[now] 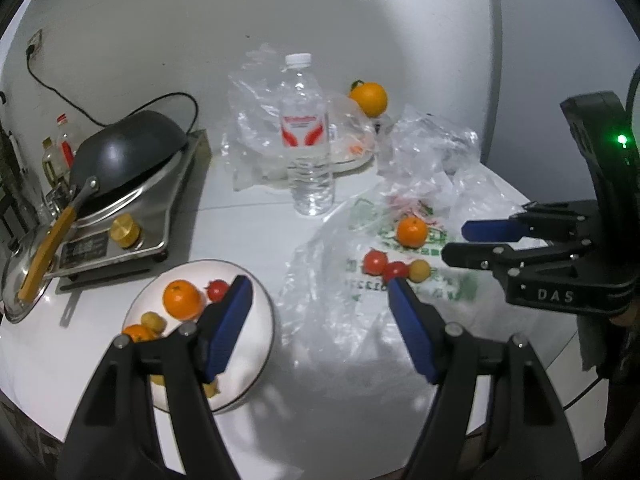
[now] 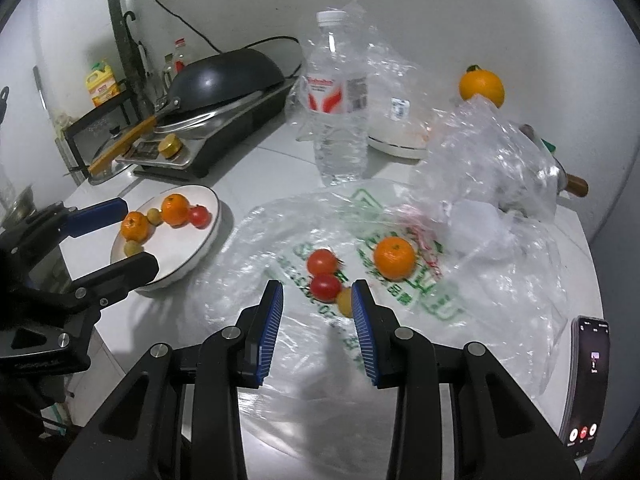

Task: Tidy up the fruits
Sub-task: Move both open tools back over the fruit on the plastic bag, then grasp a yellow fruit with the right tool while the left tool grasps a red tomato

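The left gripper (image 1: 320,284) stands wide open and empty above the white plate (image 2: 208,216), which holds two oranges, a tomato and small yellow fruits. The right gripper (image 2: 318,294), narrowly parted and empty, hovers beside the plate over the plastic bag (image 2: 420,292) bearing two tomatoes (image 2: 322,261), a yellow fruit (image 2: 344,302) and an orange (image 2: 394,258).
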A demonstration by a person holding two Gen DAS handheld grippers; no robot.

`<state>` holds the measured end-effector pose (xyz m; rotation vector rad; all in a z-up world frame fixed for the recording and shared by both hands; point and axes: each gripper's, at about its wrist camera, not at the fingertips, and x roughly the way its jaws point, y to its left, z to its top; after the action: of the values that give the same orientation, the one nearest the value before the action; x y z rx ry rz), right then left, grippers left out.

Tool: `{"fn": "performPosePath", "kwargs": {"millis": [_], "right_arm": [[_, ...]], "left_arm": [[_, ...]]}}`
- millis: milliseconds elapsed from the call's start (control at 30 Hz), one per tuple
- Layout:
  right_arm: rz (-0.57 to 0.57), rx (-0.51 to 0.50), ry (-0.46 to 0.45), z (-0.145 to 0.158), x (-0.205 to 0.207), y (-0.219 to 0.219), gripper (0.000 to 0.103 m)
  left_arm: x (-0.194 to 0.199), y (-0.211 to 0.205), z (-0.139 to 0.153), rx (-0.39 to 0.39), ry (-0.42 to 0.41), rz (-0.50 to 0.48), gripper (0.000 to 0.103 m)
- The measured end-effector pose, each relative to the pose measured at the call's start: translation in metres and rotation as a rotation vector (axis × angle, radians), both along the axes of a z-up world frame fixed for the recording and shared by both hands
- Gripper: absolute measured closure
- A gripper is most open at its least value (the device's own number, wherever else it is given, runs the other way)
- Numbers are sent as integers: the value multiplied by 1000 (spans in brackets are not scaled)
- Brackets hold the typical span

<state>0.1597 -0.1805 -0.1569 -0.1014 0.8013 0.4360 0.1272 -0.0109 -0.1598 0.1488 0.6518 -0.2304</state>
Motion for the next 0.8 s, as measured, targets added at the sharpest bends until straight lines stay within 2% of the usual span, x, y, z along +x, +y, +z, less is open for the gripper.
{"fn": "performPosePath", "kwargs": {"millis": [367, 700, 800], "right_arm": [[15, -2, 54, -23, 21, -17, 66], [72, -13, 114, -47, 44, -10, 67], [81, -21, 131, -53, 50, -7, 70]], "left_arm": [[20, -24, -14, 9, 39, -18, 31], [38, -35, -29, 5, 69, -21, 31], [42, -36, -34, 6, 79, -22, 31]]}}
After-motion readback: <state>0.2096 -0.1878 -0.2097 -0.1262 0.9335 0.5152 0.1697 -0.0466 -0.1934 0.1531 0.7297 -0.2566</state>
